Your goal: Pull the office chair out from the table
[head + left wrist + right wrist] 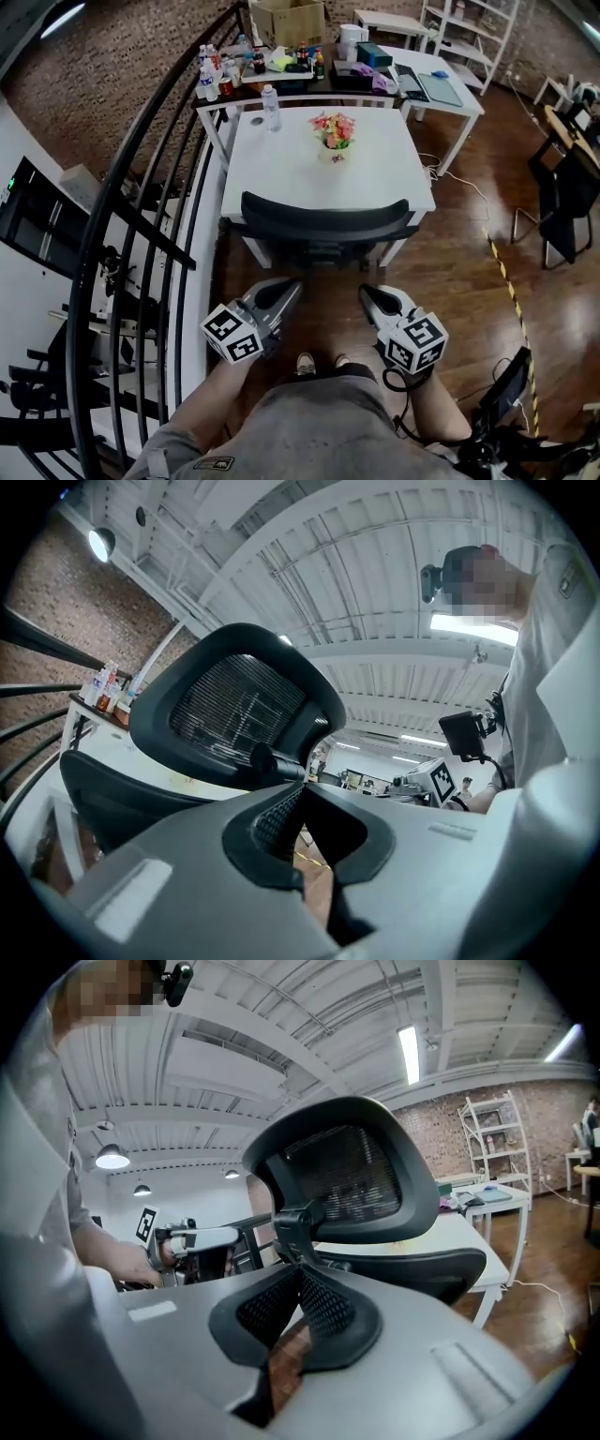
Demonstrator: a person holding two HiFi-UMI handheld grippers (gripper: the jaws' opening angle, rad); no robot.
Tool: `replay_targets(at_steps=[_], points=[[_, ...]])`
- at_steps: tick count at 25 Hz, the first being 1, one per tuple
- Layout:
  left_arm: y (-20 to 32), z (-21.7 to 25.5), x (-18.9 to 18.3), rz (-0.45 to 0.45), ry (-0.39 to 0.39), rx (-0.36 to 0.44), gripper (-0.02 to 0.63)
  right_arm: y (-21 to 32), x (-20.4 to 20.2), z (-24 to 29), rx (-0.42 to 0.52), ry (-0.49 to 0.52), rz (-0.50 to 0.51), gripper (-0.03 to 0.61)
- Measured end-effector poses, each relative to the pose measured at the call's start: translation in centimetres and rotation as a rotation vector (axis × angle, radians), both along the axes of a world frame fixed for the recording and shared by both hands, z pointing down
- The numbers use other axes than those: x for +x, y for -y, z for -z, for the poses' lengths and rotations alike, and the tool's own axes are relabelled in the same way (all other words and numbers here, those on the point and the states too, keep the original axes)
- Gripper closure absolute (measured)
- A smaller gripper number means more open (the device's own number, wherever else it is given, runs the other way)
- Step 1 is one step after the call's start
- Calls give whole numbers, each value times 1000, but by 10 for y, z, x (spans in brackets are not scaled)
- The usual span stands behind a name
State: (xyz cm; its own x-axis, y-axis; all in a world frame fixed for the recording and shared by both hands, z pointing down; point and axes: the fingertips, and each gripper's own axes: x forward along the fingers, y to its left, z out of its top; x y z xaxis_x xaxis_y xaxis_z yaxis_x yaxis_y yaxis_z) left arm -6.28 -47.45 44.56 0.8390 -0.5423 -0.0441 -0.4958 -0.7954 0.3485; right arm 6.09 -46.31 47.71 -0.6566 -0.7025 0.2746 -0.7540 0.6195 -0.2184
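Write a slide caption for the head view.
Left gripper and right gripper, both shut, face the office chair at the white table.

Left gripper (289,286) and right gripper (368,293) held side by side, apart, on forearms (217,384) extended ahead of the body, tips forward. Both jaw pairs fully closed, pads together, nothing gripped

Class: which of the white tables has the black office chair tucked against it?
The nearest one, the square white table with the flowers on it. The office chair sits at its near edge. The other white tables stand farther back.
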Motion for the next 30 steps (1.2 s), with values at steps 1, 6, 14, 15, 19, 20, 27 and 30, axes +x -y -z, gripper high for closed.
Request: replay_targets(at_steps=[1,6,14,15,19,20,27,30], points=[[6,2,0,5,2,3,612,5,1,0,4,0,2,572],[22,3,3,39,4,12,612,23,7,-3,12,-8,27,572],[52,-1,-30,175,87,55,588,56,48,7,56,-6,-31,572],[57,-2,-38,199,101,66,565,61,55,9,64,-10,-46,572],[84,1,-74,285,184,116,422,82,84,19,108,-48,-78,432],[92,3,-82,298,208,129,393,88,90,22,125,-66,-79,410],[142,23,-99,199,287,210,273,134,103,39,178,-146,40,254],[150,34,-84,100,280,236,268,142,88,44,190,-138,128,241]])
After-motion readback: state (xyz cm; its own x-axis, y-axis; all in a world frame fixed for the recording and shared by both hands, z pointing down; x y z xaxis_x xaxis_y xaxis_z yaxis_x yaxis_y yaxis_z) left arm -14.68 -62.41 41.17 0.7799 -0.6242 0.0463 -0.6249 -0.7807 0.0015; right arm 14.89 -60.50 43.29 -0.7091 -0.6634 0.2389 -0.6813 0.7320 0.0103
